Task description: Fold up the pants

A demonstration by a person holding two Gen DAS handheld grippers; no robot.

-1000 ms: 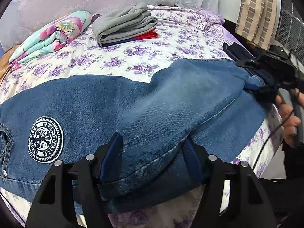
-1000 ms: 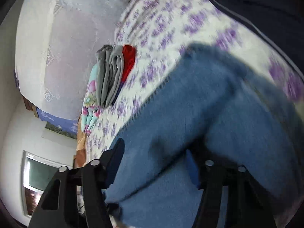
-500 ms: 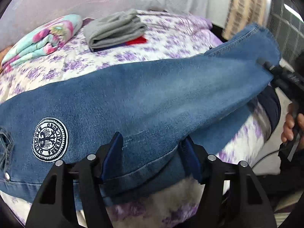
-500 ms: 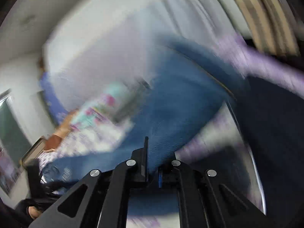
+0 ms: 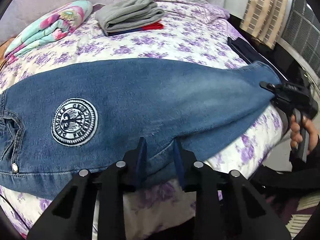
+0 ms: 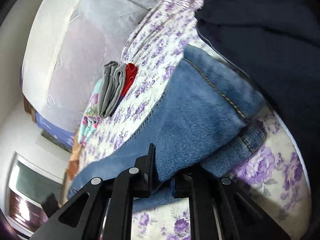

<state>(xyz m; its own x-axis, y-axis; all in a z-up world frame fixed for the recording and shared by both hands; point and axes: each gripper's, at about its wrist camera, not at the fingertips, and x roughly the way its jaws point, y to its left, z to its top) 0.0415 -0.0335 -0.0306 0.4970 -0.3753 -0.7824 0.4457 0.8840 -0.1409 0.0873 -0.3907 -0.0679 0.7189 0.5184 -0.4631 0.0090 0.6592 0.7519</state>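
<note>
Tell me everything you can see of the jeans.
The jeans are blue denim, faded paler toward the hems, with a round white embroidered badge, a rivet and pocket stitching at the waist end. They lie lengthwise across the floral bedsheet, one leg stacked on the other. The left gripper has just closed on the near edge; the right gripper pinches the hem end.

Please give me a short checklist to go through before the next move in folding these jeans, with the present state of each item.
1. Left gripper jaws on the near edge of the jeans: they have just been closing with denim between them; ok.
2. Right gripper holds the hem end: shut on denim; ok.
3. One leg lies on the other: ok, though the hems are offset.
4. Denim smooth along the leg: ok.
5. Space on the bed beyond the jeans: ok; the grey folded clothes lie far back.
6. Waistband flat: cannot tell.
</note>
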